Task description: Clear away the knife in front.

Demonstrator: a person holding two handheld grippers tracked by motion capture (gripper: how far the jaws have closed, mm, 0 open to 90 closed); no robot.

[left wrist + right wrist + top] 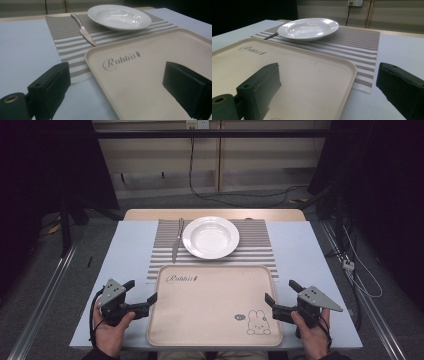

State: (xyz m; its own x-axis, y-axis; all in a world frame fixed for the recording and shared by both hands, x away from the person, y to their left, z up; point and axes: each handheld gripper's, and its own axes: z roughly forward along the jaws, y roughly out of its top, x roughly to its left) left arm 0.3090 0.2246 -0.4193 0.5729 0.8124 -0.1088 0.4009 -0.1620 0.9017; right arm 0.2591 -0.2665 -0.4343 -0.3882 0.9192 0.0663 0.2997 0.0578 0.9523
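grippers at the near edge of the table, one at each side of the beige tray [210, 310], which serves as landmark. left gripper [142, 296] held in the person's left hand [111, 330] just beside the tray's left rim; jaws wide apart and holding nothing, one jaw over the blue-white table surface [130, 245], the other over the tray's edge, as the left gripper view confirms. right gripper [280, 297] held in the right hand [312, 335] at the tray's right rim; jaws likewise spread wide and empty, straddling the rim, one over the tray floor, one over the table.

tray lies flat at the near centre of the table, bare inside, with a "rabbit" script [120, 60] at its far left and a rabbit drawing [257, 322] at its near right. its far edge overlaps a striped placemat [260, 245]. beyond the tray, on the mat, a white deep plate [210, 237] stands empty. knife [176, 242] lies left of the plate, on the mat, lengthwise away from the tray, close to the plate's rim. behind the table, a cable [192, 175] hangs from a wall socket.
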